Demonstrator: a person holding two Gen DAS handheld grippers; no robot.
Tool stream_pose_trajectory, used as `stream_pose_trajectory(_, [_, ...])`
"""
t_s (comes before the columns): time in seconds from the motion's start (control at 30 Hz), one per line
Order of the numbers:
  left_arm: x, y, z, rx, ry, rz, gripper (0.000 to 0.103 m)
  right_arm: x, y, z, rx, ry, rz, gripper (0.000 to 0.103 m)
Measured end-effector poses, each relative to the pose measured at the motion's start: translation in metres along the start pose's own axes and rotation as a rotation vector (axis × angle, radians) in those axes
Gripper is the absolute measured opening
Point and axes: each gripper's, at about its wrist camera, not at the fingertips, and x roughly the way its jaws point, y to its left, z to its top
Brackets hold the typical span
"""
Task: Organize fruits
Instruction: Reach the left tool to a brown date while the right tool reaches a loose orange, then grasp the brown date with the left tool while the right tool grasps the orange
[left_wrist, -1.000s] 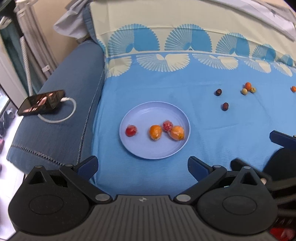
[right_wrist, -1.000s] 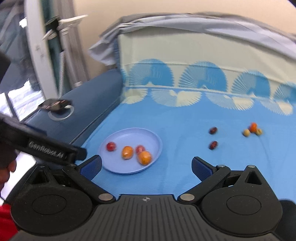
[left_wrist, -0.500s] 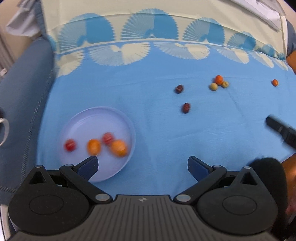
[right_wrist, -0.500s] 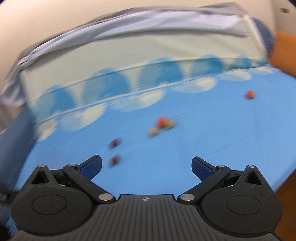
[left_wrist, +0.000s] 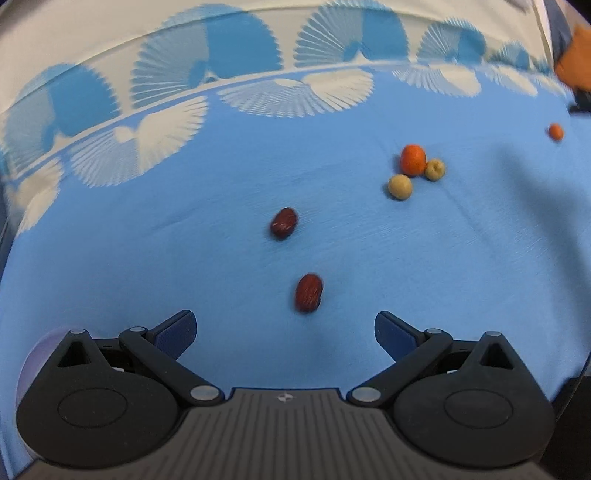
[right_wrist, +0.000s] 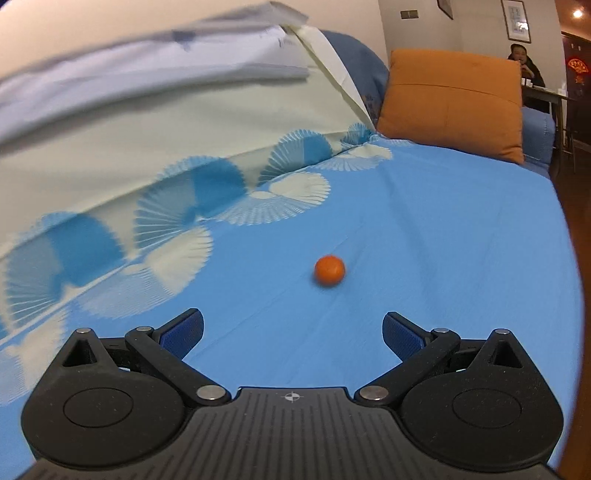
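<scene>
While both spread wide and empty, left gripper (left_wrist: 284, 328) facing two dark red oval dates (left_wrist: 283, 223), two small round orange fruits (left_wrist: 412, 159), two beige round fruits (left_wrist: 400, 187) on blue patterned cloth (left_wrist: 147, 258); right gripper (right_wrist: 291, 330) facing one orange fruit

Two dates (left_wrist: 283, 223) lie left of three clustered fruits (left_wrist: 412, 159).

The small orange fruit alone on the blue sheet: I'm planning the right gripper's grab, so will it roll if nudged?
The orange fruit looks nearly round, so it probably rolls easily. The soft blue sheet may slow it somewhat. The right gripper is open wide enough to straddle it.
</scene>
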Motion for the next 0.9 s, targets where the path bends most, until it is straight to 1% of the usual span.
stream_pose_trajectory(0.13, [0.036, -0.014, 0.007, 0.059, -0.009, 0.028, 0.103, 0.082, -0.002, 0.01, -0.018, 0.005, -0.059, 0.102])
stream_pose_trajectory(0.2, [0.052, -0.017, 0.009, 0.077, 0.001, 0.04, 0.103, 0.122, -0.001, 0.013, -0.037, 0.038, -0.092, 0.102])
stream_pose_trajectory(0.23, [0.057, -0.018, 0.009, 0.079, 0.008, 0.038, 0.103, 0.133, -0.002, 0.014, -0.035, 0.054, -0.108, 0.102])
stream_pose_trajectory(0.27, [0.064, -0.018, 0.009, 0.079, 0.015, 0.031, 0.103, 0.148, -0.004, 0.014, -0.026, 0.079, -0.116, 0.102])
stream_pose_trajectory(0.33, [0.067, -0.015, 0.007, 0.06, 0.005, 0.014, 0.103, 0.176, -0.009, 0.013, 0.022, 0.139, -0.119, 0.103])
stream_pose_trajectory(0.37, [0.068, -0.012, 0.007, 0.046, 0.003, 0.0, 0.103, 0.18, -0.008, 0.011, 0.027, 0.14, -0.136, 0.103])
stream_pose_trajectory(0.4, [0.069, -0.009, 0.007, 0.036, 0.006, -0.008, 0.103, 0.181, -0.003, 0.01, -0.002, 0.097, -0.155, 0.103])
stream_pose_trajectory(0.47, [0.071, -0.004, 0.007, 0.004, 0.021, -0.026, 0.103, 0.188, 0.002, 0.008, -0.048, 0.101, -0.174, 0.103])
stream_pose_trajectory(0.53, [0.071, 0.0, 0.007, -0.022, 0.03, -0.038, 0.103, 0.188, 0.002, 0.006, -0.042, 0.081, -0.17, 0.102])
stream_pose_trajectory(0.57, [0.07, 0.001, 0.007, -0.025, 0.026, -0.046, 0.098, 0.187, 0.0, 0.006, -0.038, 0.072, -0.167, 0.096])
stream_pose_trajectory(0.6, [0.065, -0.001, 0.005, -0.02, 0.017, -0.083, 0.077, 0.184, -0.001, 0.006, -0.032, 0.053, -0.185, 0.077])
stream_pose_trajectory(0.63, [0.061, -0.002, 0.004, -0.013, 0.009, -0.135, 0.066, 0.181, -0.003, 0.006, -0.027, 0.031, -0.206, 0.065])
stream_pose_trajectory(0.67, [0.056, -0.004, 0.004, 0.003, -0.002, -0.151, 0.049, 0.179, -0.004, 0.006, -0.033, 0.021, -0.22, 0.042])
stream_pose_trajectory(0.7, [0.052, -0.007, 0.003, 0.036, -0.01, -0.157, 0.027, 0.18, -0.006, 0.008, -0.038, 0.023, -0.22, 0.038])
stream_pose_trajectory(0.73, [0.051, -0.009, 0.003, 0.061, -0.013, -0.172, 0.022, 0.18, -0.007, 0.01, -0.04, 0.032, -0.211, 0.038])
stream_pose_trajectory(0.8, [0.047, -0.009, 0.005, 0.063, -0.019, -0.176, 0.022, 0.175, -0.009, 0.014, -0.047, 0.043, -0.214, 0.037])
stream_pose_trajectory(0.83, [0.045, -0.007, 0.007, 0.055, -0.024, -0.181, 0.022, 0.17, -0.009, 0.014, -0.057, 0.035, -0.216, 0.037])
stream_pose_trajectory(0.9, [0.036, -0.004, 0.007, 0.049, -0.045, -0.173, 0.022, 0.148, -0.004, 0.014, -0.09, 0.007, -0.187, 0.037])
